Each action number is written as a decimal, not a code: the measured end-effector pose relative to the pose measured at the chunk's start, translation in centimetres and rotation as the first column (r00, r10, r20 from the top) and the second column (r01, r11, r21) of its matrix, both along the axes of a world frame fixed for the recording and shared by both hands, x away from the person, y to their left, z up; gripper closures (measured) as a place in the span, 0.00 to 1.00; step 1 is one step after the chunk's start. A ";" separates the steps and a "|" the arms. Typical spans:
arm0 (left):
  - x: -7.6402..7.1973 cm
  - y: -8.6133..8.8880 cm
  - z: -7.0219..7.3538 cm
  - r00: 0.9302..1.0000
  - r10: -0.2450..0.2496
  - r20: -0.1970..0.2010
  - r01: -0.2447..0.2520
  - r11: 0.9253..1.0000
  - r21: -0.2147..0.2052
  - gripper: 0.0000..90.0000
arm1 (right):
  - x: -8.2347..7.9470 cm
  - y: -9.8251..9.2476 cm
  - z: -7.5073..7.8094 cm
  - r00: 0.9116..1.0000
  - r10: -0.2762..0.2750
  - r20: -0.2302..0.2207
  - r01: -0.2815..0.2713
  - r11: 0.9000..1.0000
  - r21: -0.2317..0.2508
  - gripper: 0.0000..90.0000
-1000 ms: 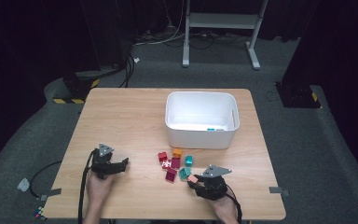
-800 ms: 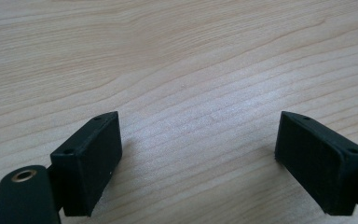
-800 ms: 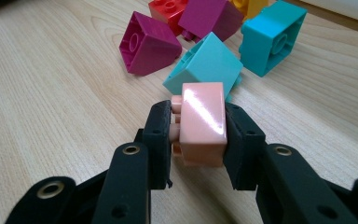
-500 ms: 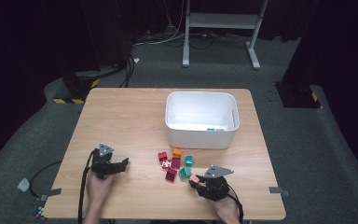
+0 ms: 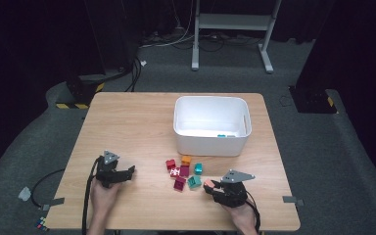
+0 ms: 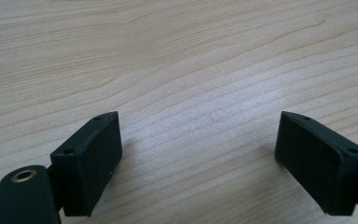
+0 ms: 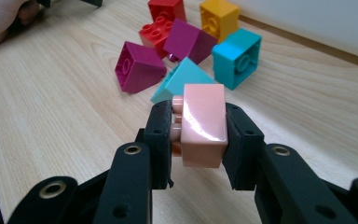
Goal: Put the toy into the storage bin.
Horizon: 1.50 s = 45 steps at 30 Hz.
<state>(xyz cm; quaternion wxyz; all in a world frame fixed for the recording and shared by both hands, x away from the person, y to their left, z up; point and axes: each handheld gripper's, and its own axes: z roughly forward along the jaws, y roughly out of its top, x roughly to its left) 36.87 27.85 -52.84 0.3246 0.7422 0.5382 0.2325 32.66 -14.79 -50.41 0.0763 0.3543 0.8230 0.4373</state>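
- Light wooden table (image 5: 127, 122) is noted as the work surface, set on a dark grey floor.
- White rectangular plastic bin (image 5: 211, 141) is placed at about 1 o'clock from the table's centre; a small teal piece (image 5: 221, 135) is seen lying inside on its floor.
- Right gripper (image 5: 209, 186) is found at 5 o'clock on the table; its jaws are clamped on a salmon-pink plastic building brick (image 7: 204, 125), studs turned to one side against a pad, just clear of the wood.
- Left gripper (image 5: 129, 170) is rested at 7 o'clock, jaws spread wide with nothing but bare wood between them, well apart from the bricks.
- Loose cluster of small plastic bricks is noted at 6 o'clock of the bin, just beside the held brick: red (image 5: 170, 164), orange (image 5: 186, 160), two magenta (image 5: 179, 183), two teal (image 5: 194, 182).
- Risk judged: the pink brick is gripped with its studs against one pad, so the uneven bite could let it twist or slip out during a lift toward the bin.
- Risk judged: the nearest teal brick lies just ahead of the jaws; a low forward carry could knock it and scatter the cluster.
- Risk judged: too low a carry would strike the bin's near wall.
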 end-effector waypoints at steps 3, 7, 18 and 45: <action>0.0 0.0 0.0 1.000 0.000 0.000 0.000 1.000 -0.001 0.16 | 0.2 -0.3 0.3 1.000 -0.011 0.002 0.011 1.000 0.001 0.74; 0.0 0.0 0.0 1.000 -0.001 -0.001 0.001 1.000 0.000 0.16 | 0.4 -0.8 1.0 1.000 -0.026 0.011 0.026 1.000 0.003 0.74; 0.0 0.0 0.0 1.000 0.001 -0.002 -0.001 1.000 -0.002 0.17 | 1.5 -1.8 3.0 0.998 -0.052 0.035 0.052 0.998 0.025 0.74; 0.0 0.0 0.0 1.000 0.000 -0.001 0.000 1.000 -0.002 0.17 | 5.0 -4.2 9.6 0.993 -0.101 0.066 0.094 0.990 0.103 0.74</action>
